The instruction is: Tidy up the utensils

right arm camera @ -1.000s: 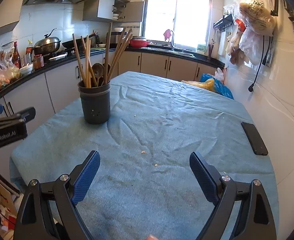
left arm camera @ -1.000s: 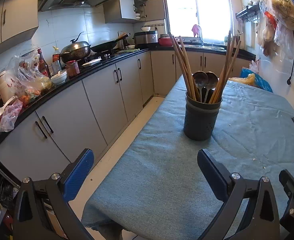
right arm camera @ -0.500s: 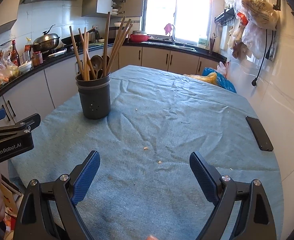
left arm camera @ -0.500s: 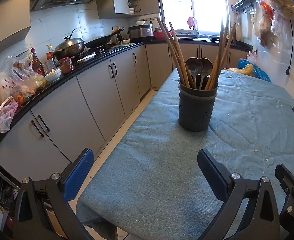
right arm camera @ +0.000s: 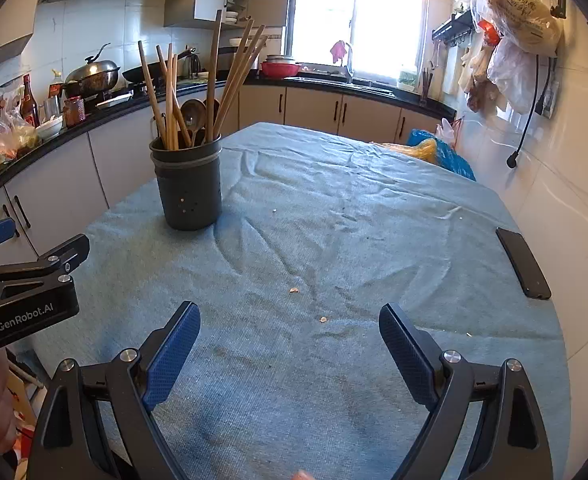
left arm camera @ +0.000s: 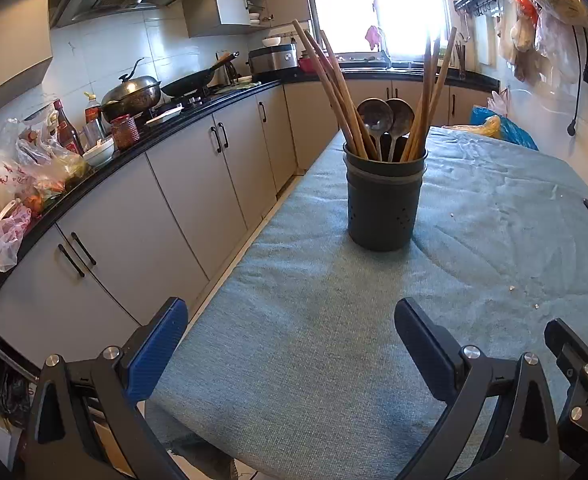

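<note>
Ahead, the utensil holder (left arm camera: 385, 200) stands upright on the bench (left arm camera: 294, 340), well beyond both grippers' wide-apart, empty jaws.

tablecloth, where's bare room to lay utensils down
Bare tablecloth runs from the utensil holder across to the black phone near the wall edge, only crumbs on it. The far corner holds a blue bag. The kitchen counter is crowded.
</note>
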`<act>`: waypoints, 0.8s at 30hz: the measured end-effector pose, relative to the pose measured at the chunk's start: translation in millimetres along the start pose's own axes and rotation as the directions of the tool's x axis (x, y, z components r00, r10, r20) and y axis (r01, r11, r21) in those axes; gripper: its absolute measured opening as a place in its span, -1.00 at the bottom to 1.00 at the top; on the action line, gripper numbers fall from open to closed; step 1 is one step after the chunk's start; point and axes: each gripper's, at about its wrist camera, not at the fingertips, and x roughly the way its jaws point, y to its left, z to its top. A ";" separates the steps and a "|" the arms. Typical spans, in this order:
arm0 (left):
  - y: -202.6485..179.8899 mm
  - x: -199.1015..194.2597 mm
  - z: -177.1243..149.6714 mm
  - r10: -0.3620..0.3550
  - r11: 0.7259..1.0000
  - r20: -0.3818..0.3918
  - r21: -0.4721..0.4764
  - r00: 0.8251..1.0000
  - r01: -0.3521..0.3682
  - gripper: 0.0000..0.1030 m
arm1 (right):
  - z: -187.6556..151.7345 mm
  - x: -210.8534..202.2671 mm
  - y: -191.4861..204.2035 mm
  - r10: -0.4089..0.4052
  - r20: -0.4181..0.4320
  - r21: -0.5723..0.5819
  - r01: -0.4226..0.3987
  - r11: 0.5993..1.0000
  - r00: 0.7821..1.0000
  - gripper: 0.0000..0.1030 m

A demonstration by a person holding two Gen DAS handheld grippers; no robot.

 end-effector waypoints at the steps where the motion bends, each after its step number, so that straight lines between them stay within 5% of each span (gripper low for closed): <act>1: -0.3 0.3 -0.5 -0.001 1.000 -0.001 0.001 1.000 0.001 0.99 | 0.2 0.7 0.3 0.000 -0.001 -0.001 0.000 1.000 1.000 0.82; 24: -3.1 3.6 -4.2 -0.008 1.000 -0.007 0.010 1.000 0.008 0.99 | -3.1 5.0 2.2 -0.003 -0.012 -0.007 0.003 1.000 1.000 0.82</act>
